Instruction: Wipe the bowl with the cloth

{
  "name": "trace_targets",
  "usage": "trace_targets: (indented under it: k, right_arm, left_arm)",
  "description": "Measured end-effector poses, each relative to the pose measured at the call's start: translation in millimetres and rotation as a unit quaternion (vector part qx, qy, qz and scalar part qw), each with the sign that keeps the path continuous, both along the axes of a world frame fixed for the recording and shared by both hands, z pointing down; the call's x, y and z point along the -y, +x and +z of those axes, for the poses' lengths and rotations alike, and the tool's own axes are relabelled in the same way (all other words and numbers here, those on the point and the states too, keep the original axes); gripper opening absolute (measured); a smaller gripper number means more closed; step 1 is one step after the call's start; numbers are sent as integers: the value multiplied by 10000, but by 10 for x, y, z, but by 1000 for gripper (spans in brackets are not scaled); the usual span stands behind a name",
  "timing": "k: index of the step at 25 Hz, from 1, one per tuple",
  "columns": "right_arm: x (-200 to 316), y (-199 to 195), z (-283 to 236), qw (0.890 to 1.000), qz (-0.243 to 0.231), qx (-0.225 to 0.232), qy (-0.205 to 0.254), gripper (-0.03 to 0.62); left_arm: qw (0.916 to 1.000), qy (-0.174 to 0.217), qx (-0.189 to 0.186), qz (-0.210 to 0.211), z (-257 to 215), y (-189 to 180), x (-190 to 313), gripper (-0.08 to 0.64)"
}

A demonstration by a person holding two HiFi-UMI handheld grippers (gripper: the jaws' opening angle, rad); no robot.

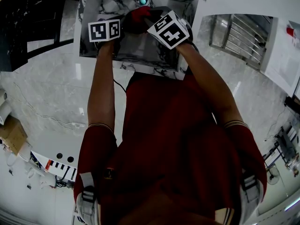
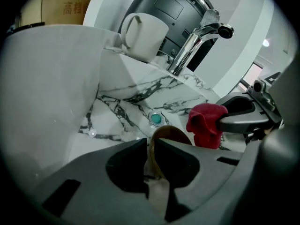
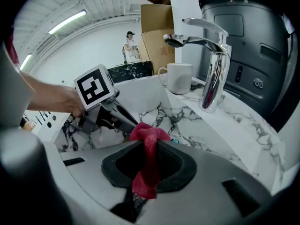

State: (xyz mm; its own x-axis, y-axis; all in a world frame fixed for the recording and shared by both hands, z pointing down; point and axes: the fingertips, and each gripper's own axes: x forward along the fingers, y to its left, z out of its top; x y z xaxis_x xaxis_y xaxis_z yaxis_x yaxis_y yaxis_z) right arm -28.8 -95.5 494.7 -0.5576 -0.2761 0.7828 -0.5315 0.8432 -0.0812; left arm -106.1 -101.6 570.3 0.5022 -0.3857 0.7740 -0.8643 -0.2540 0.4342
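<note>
1. The bowl (image 2: 171, 132) is brown and is held up on edge over the marble sink (image 2: 140, 93). Its rim runs back between the jaws of the left gripper (image 2: 151, 146), so its long line follows the jaws toward the basin.
2. The left gripper's jaws stand narrow, pinched onto that thin rim.
3. The red cloth (image 3: 149, 161) is a folded strip clamped between the jaws of the right gripper (image 3: 149, 146). Its length lies along the jaws, and its bunched end pushes out in front toward the sink.
4. In the left gripper view, the bunched end sits just beside the bowl, to its right. Whether the two touch cannot be told.
5. The bowl's inside does not show.
6. The sink holds a round teal drain plug (image 2: 155, 119) at its bottom, below both grippers.
7. A white mug (image 3: 180, 78) stands upright on the ledge beside the chrome faucet (image 3: 213, 64). What is in the mug is hidden.
</note>
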Motion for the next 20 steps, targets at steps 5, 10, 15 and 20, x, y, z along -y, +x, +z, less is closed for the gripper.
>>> trace_targets:
  k: [5, 10, 15, 20]
  right_arm:
    - [32, 40, -153, 9995, 122, 234, 167, 64]
    - [51, 104, -321, 9982, 225, 452, 324, 63]
    - [47, 156, -527, 9956, 294, 718, 528, 63]
    - [25, 224, -764, 9912, 356, 1036, 749, 63]
  left_arm:
    - [9988, 478, 103, -6, -210, 20, 64, 43]
    - [9938, 1091, 189, -63, -515, 54, 145, 46]
    - [9855, 1671, 194, -216, -838, 79, 158, 48]
    - [9736, 2227, 172, -458, -1193, 112, 130, 48]
